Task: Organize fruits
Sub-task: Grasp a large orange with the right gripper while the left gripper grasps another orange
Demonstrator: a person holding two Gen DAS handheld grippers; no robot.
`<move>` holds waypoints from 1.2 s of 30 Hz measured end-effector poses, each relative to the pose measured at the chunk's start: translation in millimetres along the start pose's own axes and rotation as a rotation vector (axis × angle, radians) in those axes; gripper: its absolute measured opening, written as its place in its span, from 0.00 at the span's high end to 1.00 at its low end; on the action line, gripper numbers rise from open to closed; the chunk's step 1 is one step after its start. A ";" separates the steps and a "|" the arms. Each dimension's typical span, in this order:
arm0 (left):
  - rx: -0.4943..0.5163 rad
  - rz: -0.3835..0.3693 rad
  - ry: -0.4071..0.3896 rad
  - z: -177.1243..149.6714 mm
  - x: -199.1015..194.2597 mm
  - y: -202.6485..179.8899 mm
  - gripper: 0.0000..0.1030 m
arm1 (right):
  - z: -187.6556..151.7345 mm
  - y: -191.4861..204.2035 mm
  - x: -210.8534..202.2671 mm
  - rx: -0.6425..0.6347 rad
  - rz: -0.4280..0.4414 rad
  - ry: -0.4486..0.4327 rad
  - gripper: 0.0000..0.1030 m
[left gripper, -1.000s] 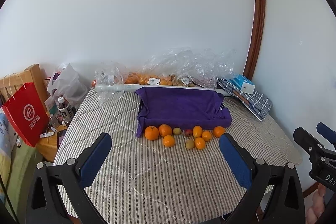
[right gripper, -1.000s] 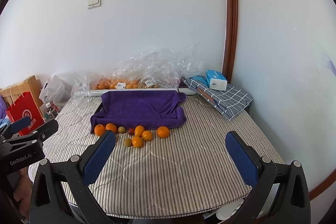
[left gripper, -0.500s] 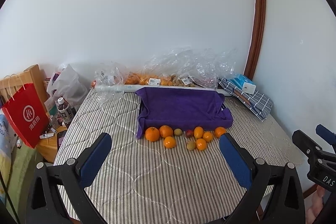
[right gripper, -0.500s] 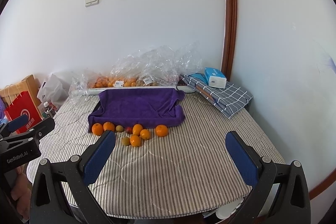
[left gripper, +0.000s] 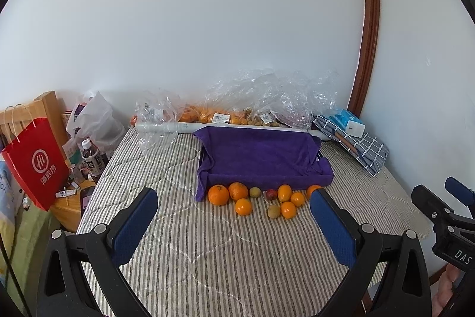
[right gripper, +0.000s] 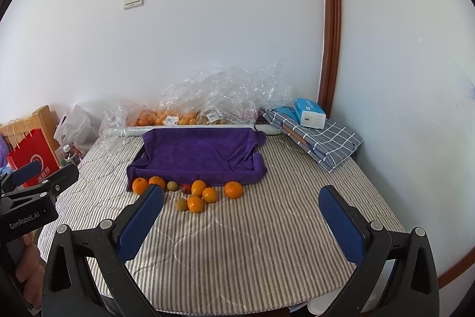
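Fruits (left gripper: 255, 198) lie loose in a small huddle on the striped quilt (left gripper: 207, 257), pressed up against the near edge of a tray draped in a purple towel (left gripper: 261, 156). Most are oranges, with a largish one (left gripper: 218, 195) at the left end of the row, another (right gripper: 233, 189) sitting a little apart at the right end, and a couple of dull green-brown fruits and one small reddish fruit (right gripper: 186, 188) mixed in between.

Both tongs hover low over the near part of the bed, well short of the huddle and touching nothing. The left gripper (left gripper: 234, 225) has its blue-padded fingers spread wide with nothing between them; seen along its fingers, the fruits sit ahead in the gap, slightly towards the right pad (left gripper: 332, 228). The right gripper (right gripper: 240, 225) is likewise spread wide and holds nothing, and from it the fruits lie ahead and to the left, the nearest ones just beyond the tip of its left pad (right gripper: 141, 222).

Behind the tray, crinkled clear plastic bags (left gripper: 267, 100) holding more oranges rest against the wall. A folded checked cloth (right gripper: 320, 138) with a blue tissue box (right gripper: 308, 112) on top sits at the far right corner, and a red paper bag (left gripper: 32, 162) stands off the bed's left side.
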State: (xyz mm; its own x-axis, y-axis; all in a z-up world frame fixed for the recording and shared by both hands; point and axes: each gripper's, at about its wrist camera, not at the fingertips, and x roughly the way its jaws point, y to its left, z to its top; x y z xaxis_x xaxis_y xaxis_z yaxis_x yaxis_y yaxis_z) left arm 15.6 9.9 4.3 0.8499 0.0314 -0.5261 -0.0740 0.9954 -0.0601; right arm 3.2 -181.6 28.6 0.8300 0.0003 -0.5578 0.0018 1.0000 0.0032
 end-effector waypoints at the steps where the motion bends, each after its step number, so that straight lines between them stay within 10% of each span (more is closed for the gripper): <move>1: 0.003 0.004 -0.001 0.4 0.6 0.1 0.00 | 0.2 0.4 1.5 0.000 -0.002 0.001 0.00; 17: -0.010 0.031 0.055 -0.2 71.0 23.9 0.01 | -10.1 -7.3 85.1 -0.015 0.041 0.116 0.00; 31: -0.049 0.037 0.257 -36.2 177.1 61.7 0.08 | -45.5 -2.9 222.7 0.027 0.154 0.256 0.46; 36: -0.046 0.009 0.297 -42.8 206.5 63.3 0.11 | -50.5 -1.8 263.6 0.045 0.183 0.311 0.47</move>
State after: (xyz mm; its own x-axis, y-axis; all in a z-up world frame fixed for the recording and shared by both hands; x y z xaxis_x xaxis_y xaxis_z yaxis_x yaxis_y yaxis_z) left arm 164.0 75.6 -144.4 0.6597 0.0061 -0.7515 -0.1103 0.9899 -0.0887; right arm 193.9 -183.1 -160.4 0.6094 0.1873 -0.7704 -0.1012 0.9821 0.1587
